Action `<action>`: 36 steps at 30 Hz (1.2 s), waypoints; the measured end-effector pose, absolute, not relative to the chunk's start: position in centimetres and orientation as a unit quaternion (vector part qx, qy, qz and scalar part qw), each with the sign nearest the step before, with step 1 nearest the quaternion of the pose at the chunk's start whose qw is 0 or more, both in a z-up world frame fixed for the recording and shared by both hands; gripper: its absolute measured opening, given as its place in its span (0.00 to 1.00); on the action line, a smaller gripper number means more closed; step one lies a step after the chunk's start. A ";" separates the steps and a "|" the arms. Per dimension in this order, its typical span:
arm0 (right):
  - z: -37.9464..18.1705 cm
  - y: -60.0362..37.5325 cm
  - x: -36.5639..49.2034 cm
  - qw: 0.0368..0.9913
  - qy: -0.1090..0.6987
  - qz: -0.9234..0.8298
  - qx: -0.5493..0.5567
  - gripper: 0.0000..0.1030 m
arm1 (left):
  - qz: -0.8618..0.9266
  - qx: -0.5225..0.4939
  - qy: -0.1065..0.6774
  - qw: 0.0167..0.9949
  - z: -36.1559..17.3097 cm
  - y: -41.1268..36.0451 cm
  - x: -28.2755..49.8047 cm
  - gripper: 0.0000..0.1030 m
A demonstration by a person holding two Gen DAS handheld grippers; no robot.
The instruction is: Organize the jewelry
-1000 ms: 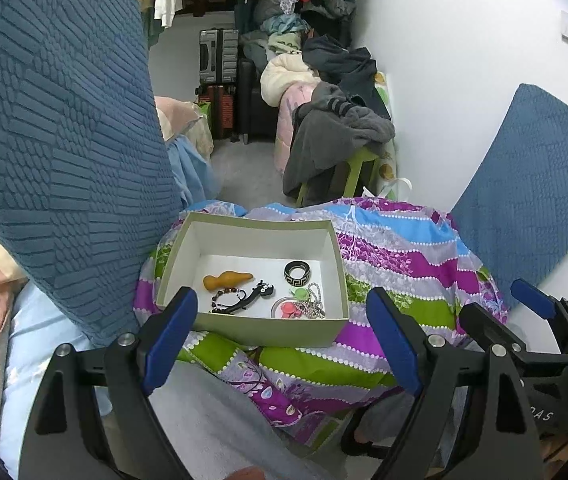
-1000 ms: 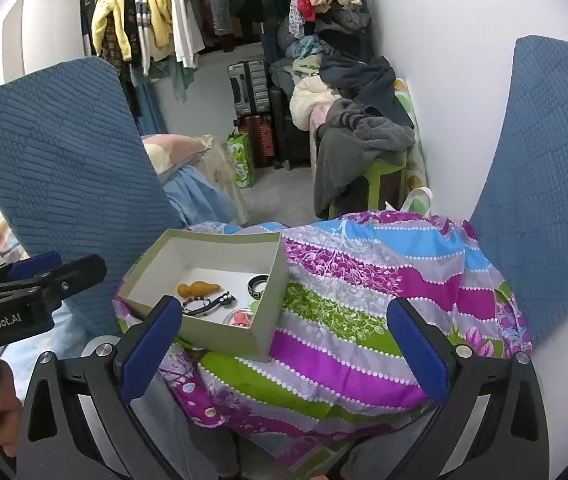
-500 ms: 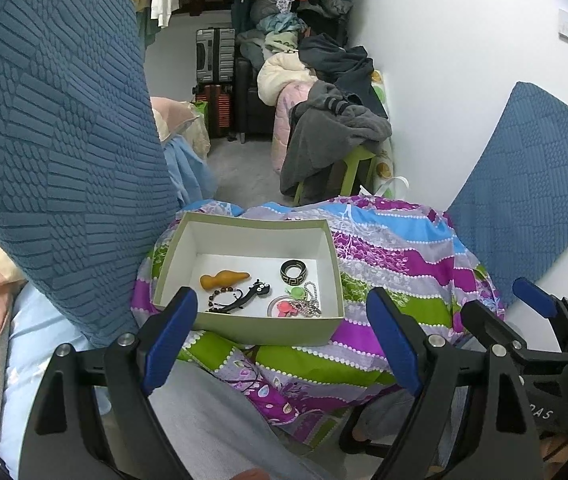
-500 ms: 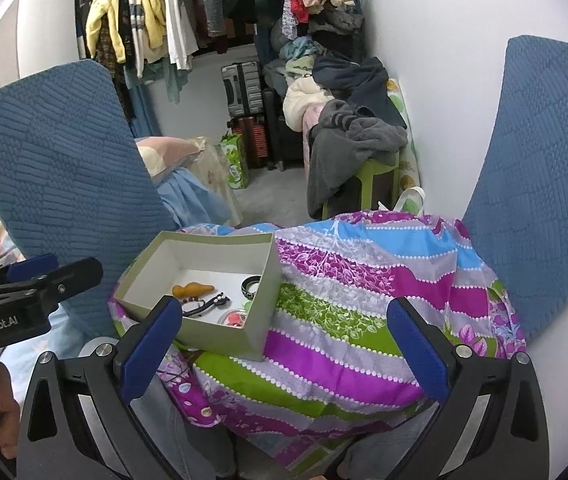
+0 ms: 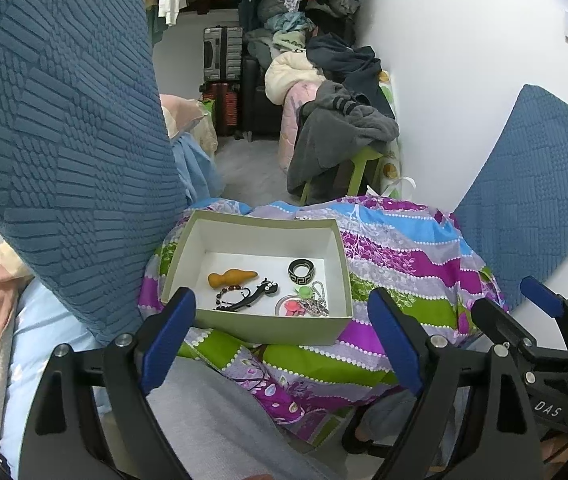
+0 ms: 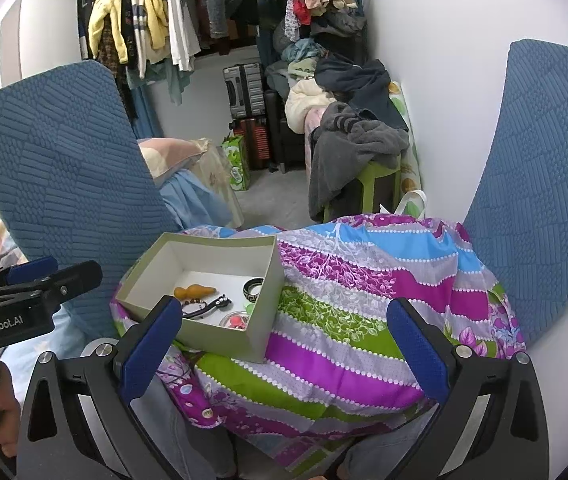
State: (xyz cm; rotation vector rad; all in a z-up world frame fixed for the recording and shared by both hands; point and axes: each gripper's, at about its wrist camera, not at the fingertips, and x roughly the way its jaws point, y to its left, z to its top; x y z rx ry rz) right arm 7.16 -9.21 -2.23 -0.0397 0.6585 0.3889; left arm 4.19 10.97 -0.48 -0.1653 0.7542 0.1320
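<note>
An open green box point(image 5: 268, 330) with a white inside sits on a striped, colourful quilt point(image 5: 403, 248). In it lie an orange gourd charm point(image 5: 231, 277), a black patterned ring point(image 5: 302, 270), a bead bracelet with a black clip point(image 5: 244, 294), and a keyring with pink and green tags point(image 5: 301, 304). My left gripper point(image 5: 282, 340) is open and empty, just short of the box's near wall. My right gripper point(image 6: 284, 348) is open and empty, over the quilt right of the box point(image 6: 220, 334). The left gripper also shows in the right wrist view point(image 6: 36, 280).
Two blue textured cushions stand on either side, one at the left point(image 5: 56, 140) and one at the right point(image 5: 535, 208). A green stool with grey clothes point(image 5: 339, 136), suitcases point(image 5: 222, 54) and hanging clothes point(image 6: 156, 28) fill the back. A white wall point(image 5: 463, 60) runs along the right.
Both grippers have drawn back and tilted slightly, so the box and quilt sit a little lower in both views. Both stay open and empty. The jewelry in the box has not moved.
</note>
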 end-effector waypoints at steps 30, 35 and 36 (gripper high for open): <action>-1.6 -9.6 7.5 0.930 0.313 0.190 -0.026 1.00 | 0.070 -0.075 0.348 0.932 1.0 11.4 3.7 1.00; -0.9 -9.9 7.7 0.934 0.300 0.190 -0.026 1.00 | 0.074 -0.080 0.343 0.933 1.4 11.6 3.8 1.00; -0.9 -9.9 7.7 0.934 0.301 0.191 -0.028 1.00 | 0.074 -0.082 0.343 0.933 1.5 11.6 3.9 1.00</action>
